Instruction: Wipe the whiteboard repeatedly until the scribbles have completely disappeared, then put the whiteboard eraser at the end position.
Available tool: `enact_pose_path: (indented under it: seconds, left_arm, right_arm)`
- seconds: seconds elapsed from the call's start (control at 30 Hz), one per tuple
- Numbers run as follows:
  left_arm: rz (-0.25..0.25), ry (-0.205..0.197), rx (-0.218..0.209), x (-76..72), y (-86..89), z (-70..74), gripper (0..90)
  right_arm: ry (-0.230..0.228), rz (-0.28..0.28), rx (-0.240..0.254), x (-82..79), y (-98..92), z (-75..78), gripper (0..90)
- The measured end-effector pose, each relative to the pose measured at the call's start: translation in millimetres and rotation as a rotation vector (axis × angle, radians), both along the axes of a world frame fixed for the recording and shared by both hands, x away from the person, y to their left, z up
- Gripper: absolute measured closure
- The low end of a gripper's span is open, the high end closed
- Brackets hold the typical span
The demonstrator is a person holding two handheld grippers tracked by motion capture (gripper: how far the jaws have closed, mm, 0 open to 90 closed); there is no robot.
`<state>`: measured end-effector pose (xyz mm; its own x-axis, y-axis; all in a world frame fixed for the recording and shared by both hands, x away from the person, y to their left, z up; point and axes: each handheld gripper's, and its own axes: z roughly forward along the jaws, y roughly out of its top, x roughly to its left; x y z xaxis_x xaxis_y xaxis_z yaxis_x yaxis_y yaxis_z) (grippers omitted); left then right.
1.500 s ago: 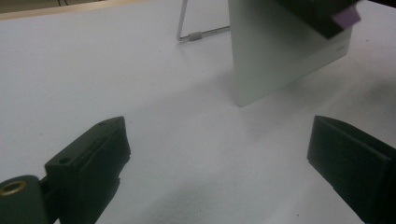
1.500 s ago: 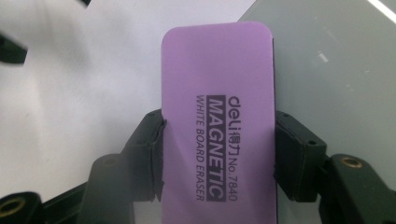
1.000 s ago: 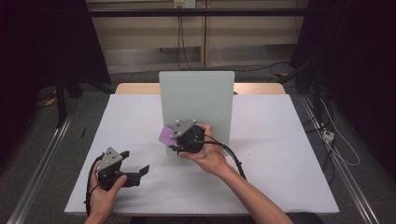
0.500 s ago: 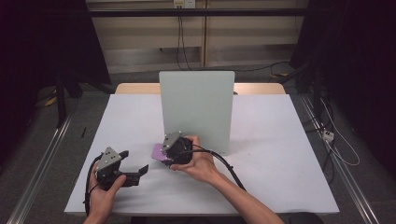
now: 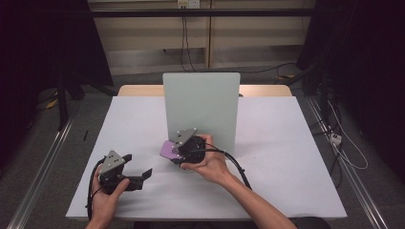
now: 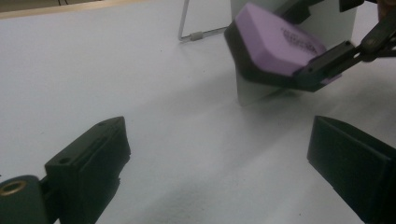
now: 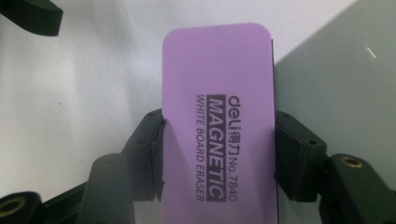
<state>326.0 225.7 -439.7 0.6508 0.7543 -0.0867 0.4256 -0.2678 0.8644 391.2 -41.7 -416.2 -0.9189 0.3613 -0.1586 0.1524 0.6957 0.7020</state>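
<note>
Right claw: the right gripper (image 5: 177,153) is clamped across the width of the purple eraser (image 7: 218,121), one jaw pressing each long edge, label side facing the camera that rides on it.
Grip check: the pads (image 7: 154,140) bite at the eraser's lower half, so most of the block sticks out past the jaws, held square rather than skewed.
Eraser position: it hangs just above the white table (image 5: 286,152), low and in front of the left foot of the upright grey board (image 5: 203,105); seen from the left gripper view the eraser (image 6: 275,42) is tilted, dark felt side down, its lower edge close to the tabletop.
Left claw: the left gripper (image 5: 143,174) rests near the table's front left, jaws spread wide and nothing between them, pointing towards the eraser but well apart from it.
Step in hand: I read this as the carry stage, eraser held near the board's base and not yet set down.
Next move: either lower it flat onto the table and let go, or lift it to the board's face; both call for keeping the felt side square to the surface before easing off the squeeze.
</note>
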Motion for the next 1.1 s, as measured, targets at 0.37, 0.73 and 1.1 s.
enact_pose_path:
  seconds: [0.37,0.73,1.1]
  left_arm:
    - [-0.001,0.020,0.002,3.4,1.5,-3.7,5.4]
    - [0.006,0.018,0.010,3.1,-0.9,-2.9,5.4]
    - [0.009,0.025,0.004,3.9,-1.6,-4.5,5.4]
  right_arm:
    - [0.033,-0.021,0.080,-2.8,-25.2,15.6,41.5]
    - [0.045,-0.070,0.140,-6.9,-58.0,27.6,41.4]
    - [0.063,-0.097,0.138,-7.7,-79.3,27.3,41.4]
